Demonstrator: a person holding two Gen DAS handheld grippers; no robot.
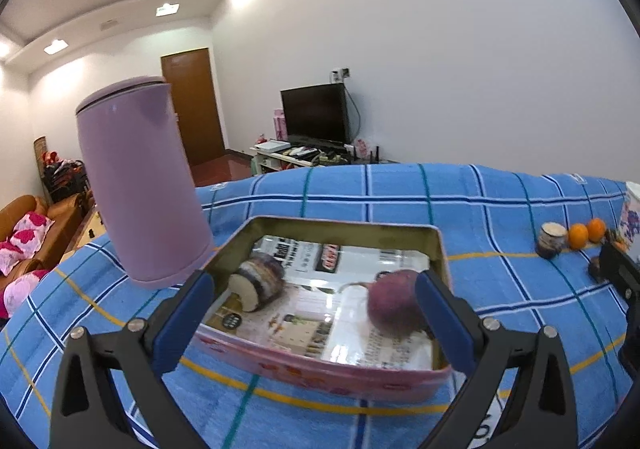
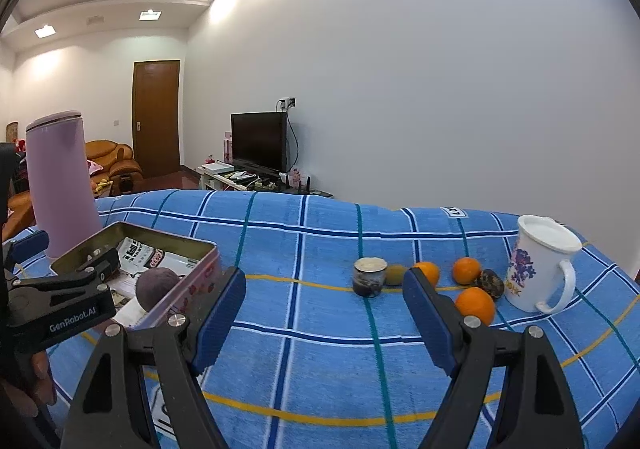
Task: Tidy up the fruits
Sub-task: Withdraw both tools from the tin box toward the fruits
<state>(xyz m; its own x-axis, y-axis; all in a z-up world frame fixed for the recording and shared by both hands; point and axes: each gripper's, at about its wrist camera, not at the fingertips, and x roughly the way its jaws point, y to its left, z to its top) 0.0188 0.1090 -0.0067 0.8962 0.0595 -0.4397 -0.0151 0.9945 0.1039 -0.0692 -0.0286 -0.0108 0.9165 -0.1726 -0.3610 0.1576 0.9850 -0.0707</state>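
A blue plaid cloth (image 2: 320,329) covers the tabletop in a white-walled living room with a dark television (image 2: 259,143), a brown door (image 2: 156,117) and an orange sofa (image 2: 112,163). Both the left gripper (image 1: 316,289) and the right gripper (image 2: 324,293) stand with fingers wide apart and hold nothing, the left pair framing the open pink tin (image 1: 320,365). The left view shows a purple fruit (image 1: 394,309) and a cut fruit half (image 1: 258,283) inside it beside the lilac canister (image 1: 140,185), while the right view shows oranges (image 2: 466,269), a small jar (image 2: 370,276) and a white mug (image 2: 540,263) grouped well apart from the tin.
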